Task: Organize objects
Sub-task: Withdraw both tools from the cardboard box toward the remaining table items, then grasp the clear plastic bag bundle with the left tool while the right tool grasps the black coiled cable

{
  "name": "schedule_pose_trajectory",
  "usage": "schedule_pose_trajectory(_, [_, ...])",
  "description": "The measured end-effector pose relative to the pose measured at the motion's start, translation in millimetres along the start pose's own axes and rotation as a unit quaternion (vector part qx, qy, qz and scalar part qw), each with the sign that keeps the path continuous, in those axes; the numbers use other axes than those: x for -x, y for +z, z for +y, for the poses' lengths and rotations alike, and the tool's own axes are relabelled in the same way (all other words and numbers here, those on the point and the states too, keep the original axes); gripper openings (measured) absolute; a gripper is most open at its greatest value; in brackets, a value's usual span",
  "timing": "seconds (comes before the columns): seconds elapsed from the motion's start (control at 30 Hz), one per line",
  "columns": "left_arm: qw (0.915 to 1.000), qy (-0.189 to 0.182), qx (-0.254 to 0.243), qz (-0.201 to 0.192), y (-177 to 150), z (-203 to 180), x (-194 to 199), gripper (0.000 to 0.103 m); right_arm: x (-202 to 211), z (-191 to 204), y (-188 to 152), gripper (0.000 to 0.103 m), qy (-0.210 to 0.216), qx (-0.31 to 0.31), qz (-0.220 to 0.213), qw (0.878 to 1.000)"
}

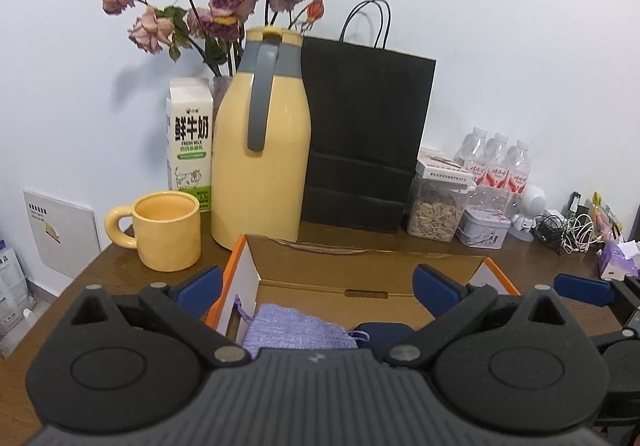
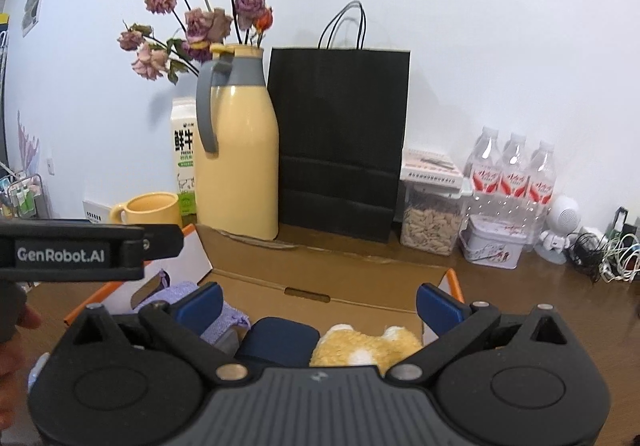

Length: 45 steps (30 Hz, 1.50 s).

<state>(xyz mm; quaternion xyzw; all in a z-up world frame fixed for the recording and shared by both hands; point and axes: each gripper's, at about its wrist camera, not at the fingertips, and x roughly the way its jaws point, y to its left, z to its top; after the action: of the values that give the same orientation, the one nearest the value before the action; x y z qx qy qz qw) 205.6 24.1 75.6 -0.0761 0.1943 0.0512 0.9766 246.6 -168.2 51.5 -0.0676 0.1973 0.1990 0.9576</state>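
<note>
An open cardboard box point(image 1: 360, 266) with orange edges lies on the brown table just ahead of both grippers. In it are a lavender knitted pouch point(image 1: 296, 330), a dark blue object point(image 1: 384, 330) and, in the right wrist view, a yellow plush toy point(image 2: 368, 346). My left gripper point(image 1: 318, 284) hangs over the box's left half, open, with nothing between its blue pads point(image 1: 200, 286). My right gripper point(image 2: 319, 306) is open over the right half of the box point(image 2: 320, 278), above the plush and the dark blue object point(image 2: 280, 342). The pouch point(image 2: 224, 322) is partly hidden by its left finger.
Behind the box stand a yellow mug point(image 1: 168, 234), a milk carton point(image 1: 190, 133), a yellow thermos jug point(image 1: 264, 149), dried roses point(image 1: 224, 1) and a black paper bag point(image 1: 360, 133). Further right are a seed jar point(image 1: 436, 209), a tin point(image 1: 484, 226), water bottles point(image 1: 496, 161), a white figurine point(image 1: 532, 209) and cables point(image 1: 572, 230).
</note>
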Motion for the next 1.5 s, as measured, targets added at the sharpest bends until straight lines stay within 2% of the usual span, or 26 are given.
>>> schedule_pose_trajectory(0.27, [0.9999, 0.01, -0.005, -0.006, -5.9, 2.1, 35.5, 0.103, 39.9, -7.8, -7.8, 0.103, -0.006, -0.004, -0.016, 1.0])
schedule_pose_trajectory(0.7, [0.9991, 0.039, -0.006, 0.014, -35.6, 23.9, 74.9, 0.103, 88.1, -19.8, -41.7, 0.103, -0.012, -0.01, -0.007, 1.0])
schedule_pose_trajectory(1.0, [0.9985, 0.04, -0.014, 0.035, -63.4, 34.7, 96.2, 0.103, 105.2, -31.1, -70.9, 0.103, -0.016, -0.015, 0.016, 1.0])
schedule_pose_trajectory(1.33, [0.9971, 0.031, -0.037, 0.059, -94.7, 41.0, 112.5, 0.103, 116.9, -50.4, -111.4, 0.103, -0.024, -0.015, 0.061, 0.998])
schedule_pose_trajectory(1.5, [0.9963, 0.032, -0.029, 0.074, -109.7, 49.2, 113.3, 0.103, 117.8, -56.3, -129.9, 0.103, -0.021, -0.008, 0.086, 0.996])
